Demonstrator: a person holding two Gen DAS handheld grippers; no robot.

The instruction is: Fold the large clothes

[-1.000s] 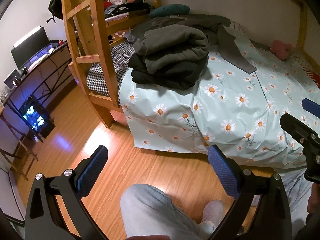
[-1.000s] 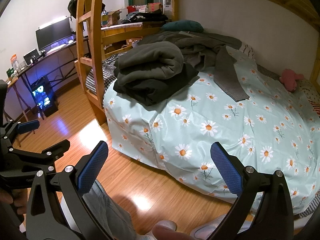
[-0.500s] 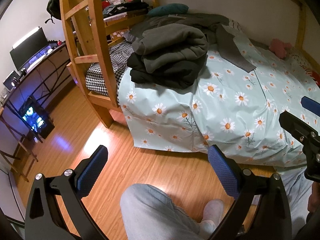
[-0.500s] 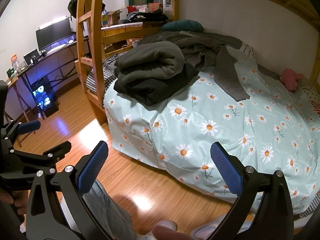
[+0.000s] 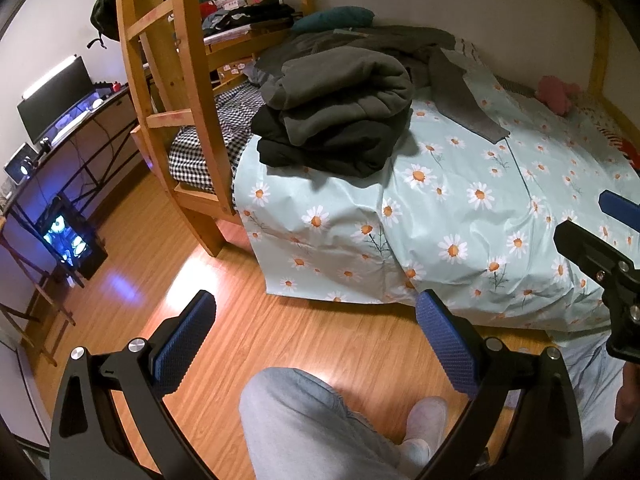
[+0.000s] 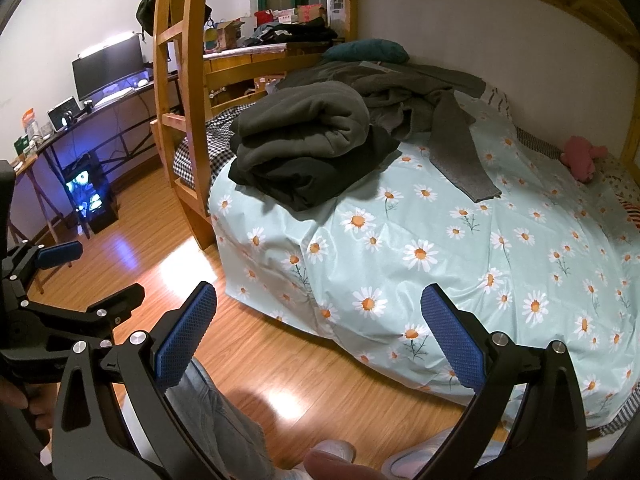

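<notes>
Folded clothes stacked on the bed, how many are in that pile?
2: a grey folded garment on top, a black folded garment beneath it, near the bed's ladder-side corner. More may be hidden between them. Unfolded clothes lie behind.

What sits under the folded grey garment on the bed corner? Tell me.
Under the folded grey garment lies a folded black garment, resting on the daisy sheet. Anything between or beneath them is covered.
</notes>
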